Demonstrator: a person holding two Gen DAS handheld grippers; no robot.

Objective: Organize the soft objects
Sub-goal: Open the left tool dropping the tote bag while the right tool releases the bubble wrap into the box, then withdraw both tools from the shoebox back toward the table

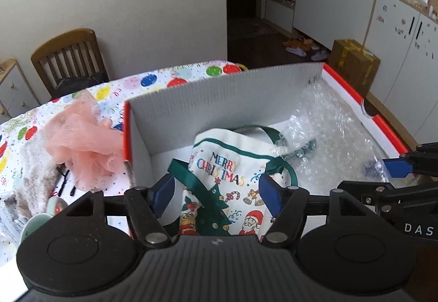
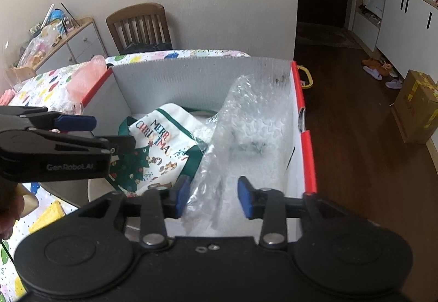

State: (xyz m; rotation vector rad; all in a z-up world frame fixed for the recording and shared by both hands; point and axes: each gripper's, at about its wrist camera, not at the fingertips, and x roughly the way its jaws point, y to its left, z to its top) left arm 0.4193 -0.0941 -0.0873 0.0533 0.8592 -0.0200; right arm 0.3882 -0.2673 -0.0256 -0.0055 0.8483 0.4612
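Left claw [image 1: 216, 192] released | right claw [image 2: 213, 196] released | box [image 1: 219, 86]: one Christmas bag [image 1: 227, 165], one bubble wrap [image 2: 254, 121]

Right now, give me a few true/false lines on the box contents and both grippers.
1. The Christmas bag lies inside the box. True.
2. The bubble wrap sits outside the box on the tablecloth. False: it is in the box, beside the bag.
3. The left gripper is clamped on the bag. False: its jaws stand apart with the bag between them, pads not pressing.
4. The pink mesh is still out on the table, left of the box. True.
5. The right gripper is open over the bubble wrap. True.
6. The box is empty. False: it holds the bag and the bubble wrap.
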